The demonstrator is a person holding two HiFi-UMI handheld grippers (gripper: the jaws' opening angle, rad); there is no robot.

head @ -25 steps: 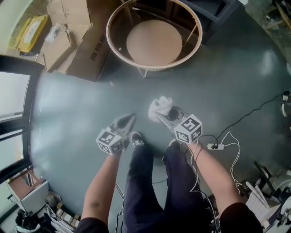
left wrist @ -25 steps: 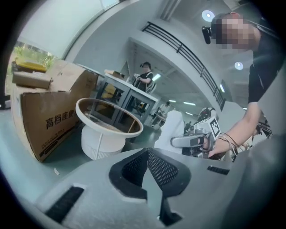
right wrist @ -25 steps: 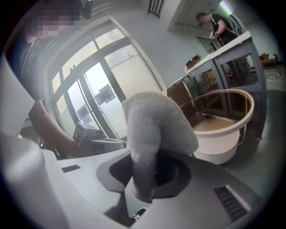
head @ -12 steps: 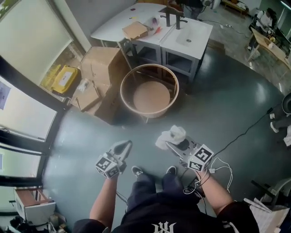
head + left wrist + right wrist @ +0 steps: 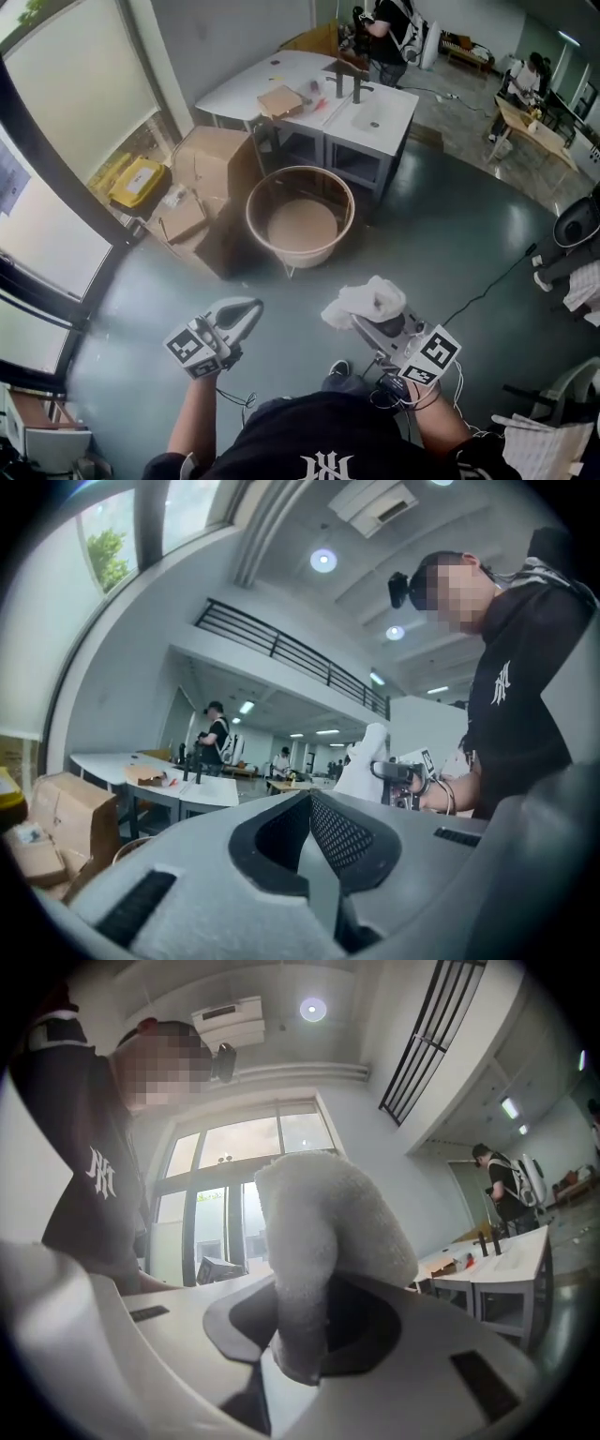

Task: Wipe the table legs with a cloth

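Left gripper [image 5: 246,309]: I hold it low on my left, above the grey floor [image 5: 450,234]. In the left gripper view [image 5: 314,832] its jaws are pressed together with nothing between them.
Right gripper [image 5: 361,321]: I hold it on my right, about level with the left one. In the right gripper view [image 5: 300,1354] its jaws are clamped on the cloth [image 5: 323,1232].
Cloth [image 5: 367,300]: It is white and bunched, and it bulges up and out past the jaw tips. It is held in the air and touches neither the floor nor the table.
Table [image 5: 253,202]: It is round with a pale wooden rim, and a round lower shelf shows through its top. It stands ahead of both grippers and apart from them, nearer the cloth than the left gripper.
Table leg [image 5: 287,271]: One thin pale leg shows below the near rim, and the cloth is not on it. I cannot make out the other legs clearly.
Boxes [image 5: 211,155]: Cardboard boxes are stacked just left of the table, by the window [image 5: 66,112].
Desks [image 5: 375,117]: White desks stand behind the table with small items on top.
Cable [image 5: 492,277]: A dark cable runs across the floor on my right.
People [image 5: 389,28]: Some stand far back in the room.
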